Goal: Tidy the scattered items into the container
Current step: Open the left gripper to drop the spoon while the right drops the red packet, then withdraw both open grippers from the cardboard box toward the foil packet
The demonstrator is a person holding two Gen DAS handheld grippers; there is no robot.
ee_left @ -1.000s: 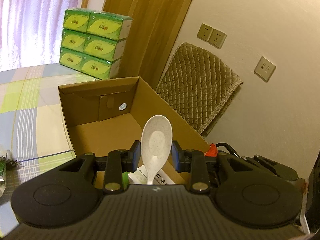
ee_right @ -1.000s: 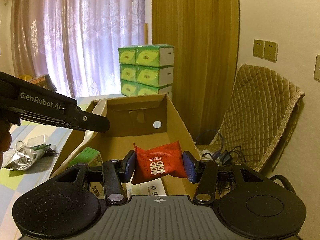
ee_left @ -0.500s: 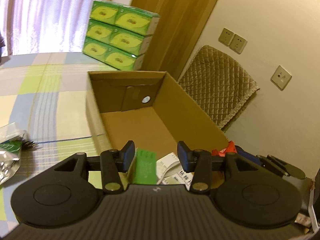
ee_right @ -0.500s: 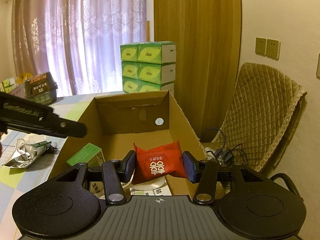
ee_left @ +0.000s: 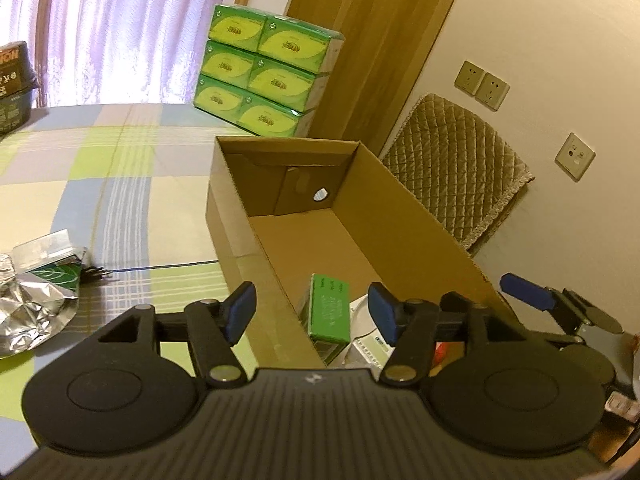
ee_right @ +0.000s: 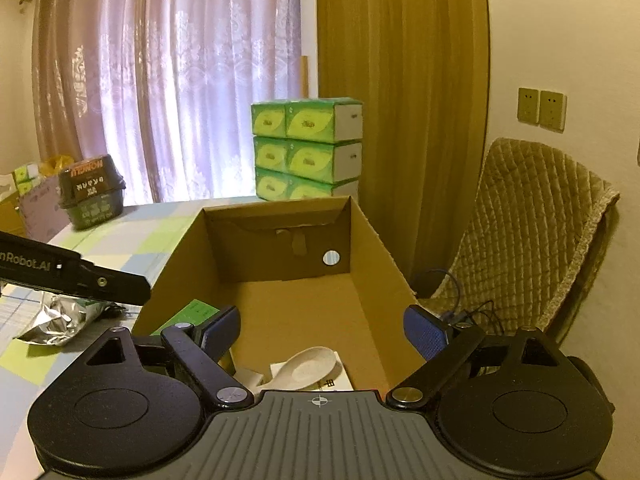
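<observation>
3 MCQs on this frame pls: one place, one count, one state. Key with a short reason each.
1. Where is the white spoon?
A. in the cardboard box
B. on the tablecloth
C. on the chair

2. How many green tissue packs show a green face in the right wrist view?
A. two
B. four
C. six

3. The right gripper is:
A. open
B. shut on the spoon
C. out of view

Key: 1 A, it lies on the box floor; 2 C, three rows of two; 3 A, fingers spread, nothing between.
</observation>
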